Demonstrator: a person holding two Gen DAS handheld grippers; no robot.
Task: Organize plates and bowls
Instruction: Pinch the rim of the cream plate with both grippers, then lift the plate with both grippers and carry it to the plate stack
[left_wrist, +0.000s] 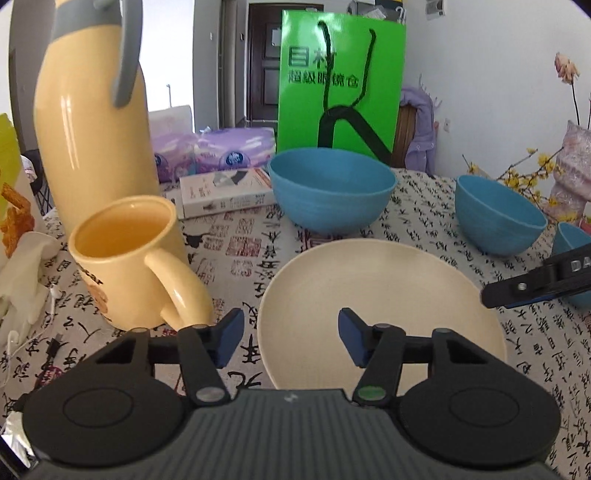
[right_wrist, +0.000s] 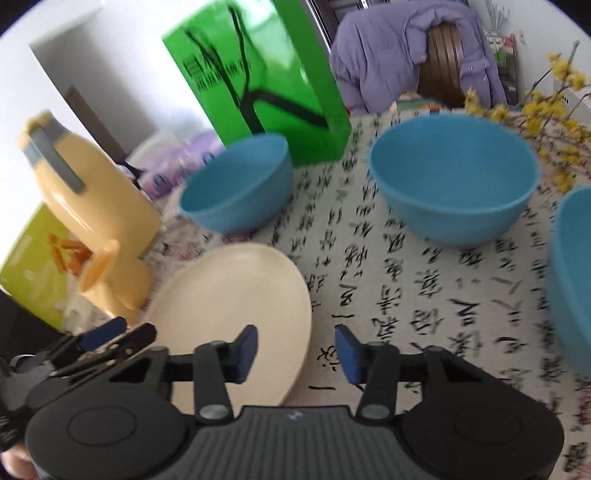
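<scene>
Left gripper (left_wrist: 291, 338) over plate's (left_wrist: 380, 291) near rim, jaws apart, nothing between. Right gripper (right_wrist: 295, 352) jaws apart too, hovering by plate's right edge, empty. Plate sits mid counter (left_wrist: 236, 251), beside mug (left_wrist: 129, 258). Three blue bowls behind: bowl (left_wrist: 330, 188) by green bag (left_wrist: 341, 81), others toward right edge.

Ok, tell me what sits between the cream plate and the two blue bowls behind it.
Nothing: only bare calligraphy tablecloth separates the cream plate from the left blue bowl and the right blue bowl. The right wrist view shows it best.
</scene>
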